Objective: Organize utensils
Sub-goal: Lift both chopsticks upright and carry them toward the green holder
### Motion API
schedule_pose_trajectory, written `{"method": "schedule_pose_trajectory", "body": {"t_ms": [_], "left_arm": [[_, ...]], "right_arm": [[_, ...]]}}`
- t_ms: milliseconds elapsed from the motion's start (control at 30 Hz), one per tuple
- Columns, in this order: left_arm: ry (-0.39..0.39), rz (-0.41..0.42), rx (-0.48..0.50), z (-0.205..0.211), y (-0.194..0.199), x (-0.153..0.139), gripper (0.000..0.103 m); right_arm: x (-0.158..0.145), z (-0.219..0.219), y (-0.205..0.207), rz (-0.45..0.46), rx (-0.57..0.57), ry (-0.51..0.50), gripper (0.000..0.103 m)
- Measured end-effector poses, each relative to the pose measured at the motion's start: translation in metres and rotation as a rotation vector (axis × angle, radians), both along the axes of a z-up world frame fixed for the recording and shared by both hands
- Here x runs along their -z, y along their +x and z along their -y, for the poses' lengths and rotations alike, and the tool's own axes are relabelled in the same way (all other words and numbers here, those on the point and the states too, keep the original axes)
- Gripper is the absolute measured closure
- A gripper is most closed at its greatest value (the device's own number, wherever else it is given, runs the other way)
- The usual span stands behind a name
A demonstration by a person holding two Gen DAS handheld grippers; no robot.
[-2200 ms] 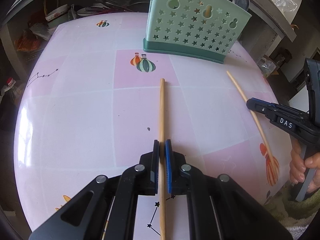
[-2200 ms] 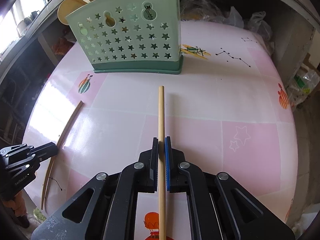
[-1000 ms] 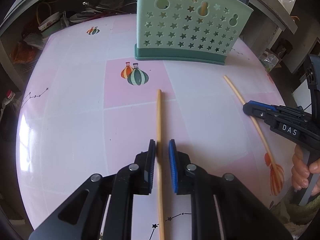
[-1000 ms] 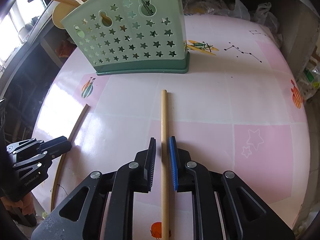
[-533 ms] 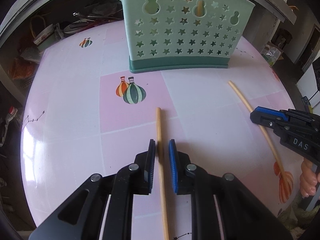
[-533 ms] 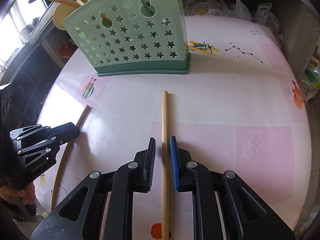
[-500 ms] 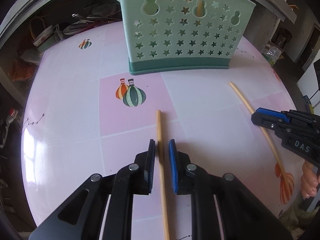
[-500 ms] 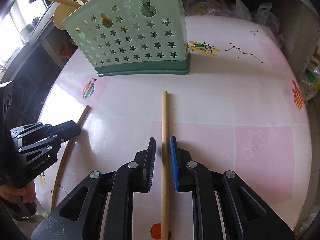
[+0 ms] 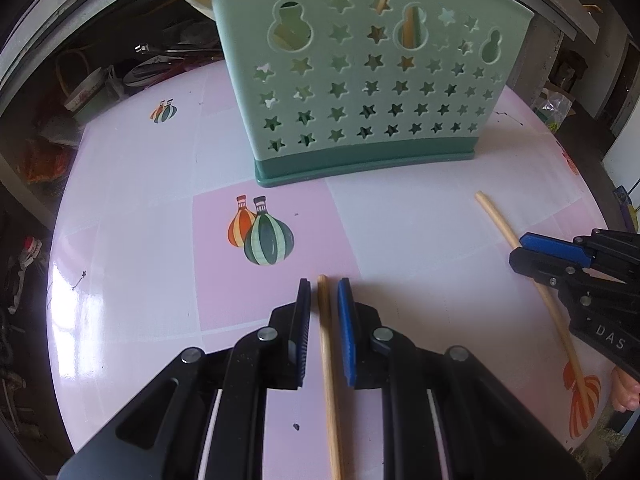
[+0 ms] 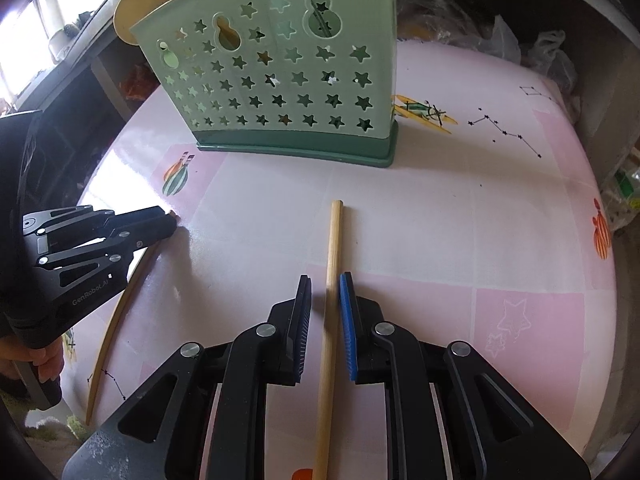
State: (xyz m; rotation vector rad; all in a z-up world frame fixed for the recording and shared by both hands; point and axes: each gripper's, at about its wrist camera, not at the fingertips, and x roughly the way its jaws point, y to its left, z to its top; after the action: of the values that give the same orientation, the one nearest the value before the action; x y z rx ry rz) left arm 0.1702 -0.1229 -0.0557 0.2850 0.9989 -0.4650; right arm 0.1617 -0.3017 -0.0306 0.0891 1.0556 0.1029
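Left gripper (image 9: 323, 292) and right gripper (image 10: 325, 288), jaws released, are each straddling a pale wooden chopstick (image 9: 329, 360), likely needing firm, centred reclamping before lifting.

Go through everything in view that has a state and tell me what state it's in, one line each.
Left gripper: open, pads straddling a chopstick without pressing.
Right gripper: open, pads either side of the other chopstick.
Left wooden chopstick: lying flat on the table.
Right wooden chopstick: lying flat on the table.
Green star-cutout plastic utensil holder: upright, utensils already inside.
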Motion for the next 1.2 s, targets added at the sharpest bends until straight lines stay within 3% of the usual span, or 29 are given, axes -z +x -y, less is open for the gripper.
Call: {"method": "schedule_pose_trajectory", "body": {"t_ms": [133, 200, 467, 800, 1033, 1200], "left_arm": [[0.003, 0.018, -0.018, -0.001, 0.000, 0.000, 0.097], [-0.014, 0.013, -0.028, -0.004, 0.001, 0.000, 0.097], [-0.105, 0.024, -0.045, -0.019, -0.004, -0.018, 0.097], [-0.416, 0.198, -0.069, -0.078, -0.047, -0.104, 0.098], [-0.549, 0.311, -0.054, -0.100, -0.065, -0.151, 0.098], [-0.668, 0.343, -0.001, -0.107, -0.064, -0.192, 0.098]], "right_arm": [[0.000, -0.007, 0.002, 0.013, -0.014, -0.075, 0.090], [0.000, -0.007, 0.002, 0.017, -0.010, -0.081, 0.096], [-0.006, 0.009, 0.000, 0.017, 0.025, 0.043, 0.098], [-0.058, 0.024, -0.023, 0.148, 0.095, 0.235, 0.098], [-0.073, 0.035, -0.032, 0.174, 0.137, 0.263, 0.098], [-0.080, 0.035, -0.034, 0.197, 0.145, 0.263, 0.098]]}}
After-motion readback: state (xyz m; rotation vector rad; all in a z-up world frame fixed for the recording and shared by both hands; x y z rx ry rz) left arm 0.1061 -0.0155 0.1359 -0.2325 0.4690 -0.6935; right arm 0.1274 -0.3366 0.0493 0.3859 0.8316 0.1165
